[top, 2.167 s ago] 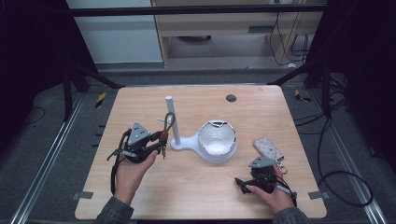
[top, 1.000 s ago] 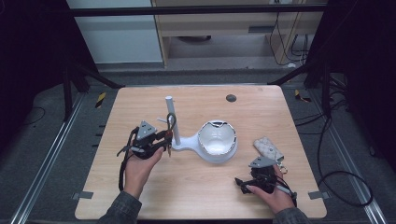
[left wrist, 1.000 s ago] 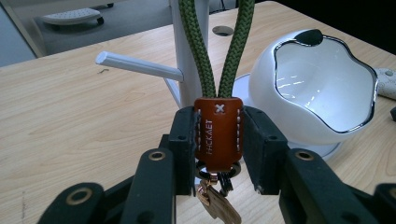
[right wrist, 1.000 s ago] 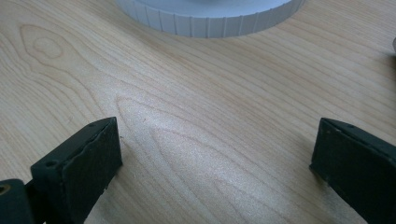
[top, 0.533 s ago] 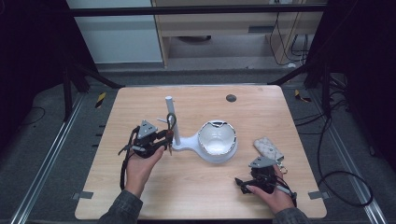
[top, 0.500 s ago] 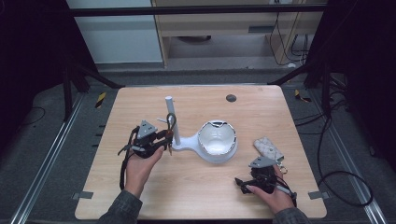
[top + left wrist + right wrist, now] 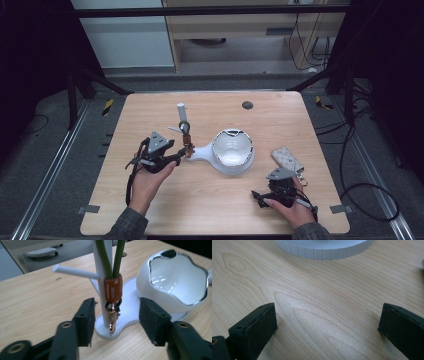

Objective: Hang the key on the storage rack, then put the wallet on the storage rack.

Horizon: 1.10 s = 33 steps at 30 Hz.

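Keychain strap: green loop with an orange band and gold clips at the bottom, hanging on the white stand, right against the post.
White stand: upright post with a thin side peg, on a flat white base, near the middle of the table.
White bowl: round, with a shiny wavy rim, sitting on the same base, just beside the post.
Left gripper: at the foot of the post, held in the left hand, pointing at the strap.
Left jaws: just been opening, now apart; clips hanging between them, not squeezed.
Right gripper: low over the bare wood near the front edge, held in the right hand, well apart from the strap.
Right jaws: wide apart, nothing between them but table top.
Small pouch: pale and quilted, lying flat just behind the right gripper.
Dark round spot: on the far part of the table.
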### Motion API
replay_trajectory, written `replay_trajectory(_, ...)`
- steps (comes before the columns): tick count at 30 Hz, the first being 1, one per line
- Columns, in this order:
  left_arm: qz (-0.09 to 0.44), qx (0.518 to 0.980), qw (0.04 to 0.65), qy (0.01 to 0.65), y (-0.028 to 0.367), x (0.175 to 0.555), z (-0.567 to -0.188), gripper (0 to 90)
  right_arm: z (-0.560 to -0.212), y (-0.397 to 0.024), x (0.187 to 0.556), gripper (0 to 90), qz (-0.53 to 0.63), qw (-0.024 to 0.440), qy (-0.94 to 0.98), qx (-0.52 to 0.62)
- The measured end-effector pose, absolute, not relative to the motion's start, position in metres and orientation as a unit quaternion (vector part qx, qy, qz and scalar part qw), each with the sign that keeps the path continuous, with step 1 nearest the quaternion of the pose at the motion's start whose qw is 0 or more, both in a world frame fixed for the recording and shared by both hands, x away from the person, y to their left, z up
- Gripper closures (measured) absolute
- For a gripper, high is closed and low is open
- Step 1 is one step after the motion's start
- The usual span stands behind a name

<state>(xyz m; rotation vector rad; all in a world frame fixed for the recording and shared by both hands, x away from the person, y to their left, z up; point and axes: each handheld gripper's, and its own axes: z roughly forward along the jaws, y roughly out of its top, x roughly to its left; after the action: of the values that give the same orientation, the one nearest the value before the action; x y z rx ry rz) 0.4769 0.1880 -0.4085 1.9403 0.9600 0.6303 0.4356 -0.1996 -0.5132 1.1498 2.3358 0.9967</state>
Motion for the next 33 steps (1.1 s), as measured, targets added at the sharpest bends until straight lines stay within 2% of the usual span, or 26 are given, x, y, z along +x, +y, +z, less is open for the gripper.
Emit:
replay_trajectory(2, 0.254, 0.779, 0.425, 0.385, 0.190, 0.475, -0.411, 35.1, -0.513, -0.200, 0.436, 1.7, 0.352, 0.176, 0.825, 0.406)
replay_trajectory(3, 0.256, 0.781, 0.421, 0.383, 0.192, 0.474, -0.414, 35.1, -0.513, -0.200, 0.435, 1.7, 0.352, 0.176, 0.825, 0.406)
replay_trajectory(4, 0.257, 0.784, 0.414, 0.386, 0.197, 0.472, -0.420, 28.9, -0.513, -0.200, 0.435, 1.7, 0.352, 0.176, 0.825, 0.407)
replay_trajectory(8, 0.267, 0.780, 0.403, 0.398, 0.210, 0.470, -0.433, 18.7, -0.513, -0.200, 0.435, 1.6, 0.351, 0.176, 0.825, 0.407)
replay_trajectory(11, 0.261, 0.779, 0.400, 0.406, 0.218, 0.469, -0.440, 14.3, -0.513, -0.199, 0.436, 1.5, 0.352, 0.176, 0.824, 0.406)
replay_trajectory(17, 0.246, 0.782, 0.382, 0.427, 0.240, 0.471, -0.463, 8.6, -0.513, -0.199, 0.436, 1.4, 0.352, 0.177, 0.824, 0.407)
replay_trajectory(24, 0.248, 0.787, 0.350, 0.444, 0.251, 0.474, -0.478, 7.3, -0.513, -0.200, 0.436, 1.6, 0.353, 0.174, 0.825, 0.405)
replay_trajectory(28, 0.245, 0.791, 0.336, 0.448, 0.254, 0.476, -0.487, 7.0, -0.509, -0.203, 0.434, 4.7, 0.365, 0.165, 0.825, 0.398)
replay_trajectory(33, 0.236, 0.794, 0.331, 0.452, 0.253, 0.476, -0.494, 6.4, -0.496, -0.205, 0.432, 6.5, 0.362, 0.187, 0.822, 0.399)
